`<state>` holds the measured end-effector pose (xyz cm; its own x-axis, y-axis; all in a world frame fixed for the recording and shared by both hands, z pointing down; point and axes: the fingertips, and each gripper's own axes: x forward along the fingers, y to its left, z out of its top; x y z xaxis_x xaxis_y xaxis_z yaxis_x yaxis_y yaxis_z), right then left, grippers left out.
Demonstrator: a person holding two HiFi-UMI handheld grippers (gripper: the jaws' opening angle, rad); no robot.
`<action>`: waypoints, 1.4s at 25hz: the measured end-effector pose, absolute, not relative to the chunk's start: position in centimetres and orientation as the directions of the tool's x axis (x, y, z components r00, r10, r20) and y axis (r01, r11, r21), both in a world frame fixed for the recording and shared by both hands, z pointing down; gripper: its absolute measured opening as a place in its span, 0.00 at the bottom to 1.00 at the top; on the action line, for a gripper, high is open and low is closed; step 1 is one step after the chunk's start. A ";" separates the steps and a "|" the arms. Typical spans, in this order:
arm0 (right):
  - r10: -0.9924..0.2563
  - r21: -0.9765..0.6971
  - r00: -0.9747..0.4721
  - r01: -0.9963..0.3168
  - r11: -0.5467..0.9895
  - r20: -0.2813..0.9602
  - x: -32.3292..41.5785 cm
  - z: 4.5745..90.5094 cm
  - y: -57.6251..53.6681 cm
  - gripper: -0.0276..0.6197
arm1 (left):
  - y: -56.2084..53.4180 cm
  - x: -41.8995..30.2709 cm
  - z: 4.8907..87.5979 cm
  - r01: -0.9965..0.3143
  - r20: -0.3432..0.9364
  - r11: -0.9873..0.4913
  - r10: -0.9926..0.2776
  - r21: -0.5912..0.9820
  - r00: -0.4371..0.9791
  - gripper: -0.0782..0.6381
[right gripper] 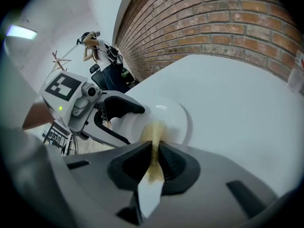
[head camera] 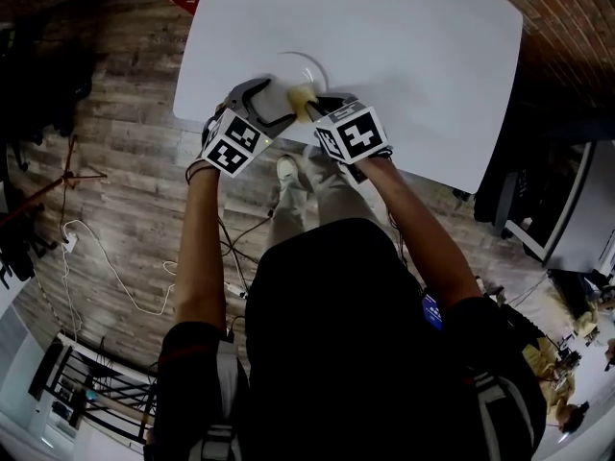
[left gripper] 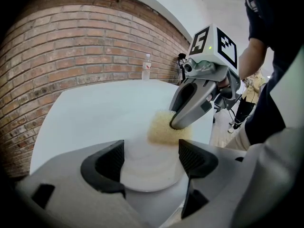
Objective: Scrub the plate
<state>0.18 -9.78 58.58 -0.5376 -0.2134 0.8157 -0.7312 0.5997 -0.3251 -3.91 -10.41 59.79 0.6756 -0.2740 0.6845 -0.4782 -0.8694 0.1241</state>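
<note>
A white plate (head camera: 300, 68) sits near the table's (head camera: 413, 46) front edge, upper centre of the head view, braced between the left tongs' (left gripper: 149, 158) pads. The right tongs (right gripper: 155, 161), pinched on a yellow sponge (left gripper: 163, 127), should press flat and circle across the plate.

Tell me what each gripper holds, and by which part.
Right gripper pinches the sponge by its near end; left gripper clasps the plate across its rim, side to side.
</note>
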 end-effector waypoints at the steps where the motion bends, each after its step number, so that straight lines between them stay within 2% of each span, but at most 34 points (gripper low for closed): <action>1: -0.211 -0.322 -0.532 -0.733 0.599 0.820 0.3 58.6 -9.8 0.11 | -10.4 -3.9 60.0 -0.480 0.688 -0.867 -0.270 0.130 0.674 0.62; 9: -0.198 -0.311 -0.507 -0.745 0.590 0.839 0.6 58.0 -10.0 0.11 | -9.5 -4.2 59.1 -0.496 0.717 -0.846 -0.224 0.194 0.661 0.62; 21: -0.235 -0.286 -0.512 -0.741 0.608 0.826 1.1 55.0 -9.2 0.11 | -6.5 -4.6 55.8 -0.581 0.663 -0.774 -0.300 0.252 0.686 0.62; 27: -0.305 -0.270 -0.540 -0.740 0.616 0.785 0.7 52.1 -9.7 0.11 | -6.1 -3.7 52.8 -0.616 0.627 -0.752 -0.366 0.236 0.687 0.62; 35: -0.397 -0.248 -0.575 -0.740 0.626 0.715 0.6 47.5 -10.0 0.11 | -5.8 -2.5 48.5 -0.596 0.577 -0.794 -0.435 0.116 0.692 0.62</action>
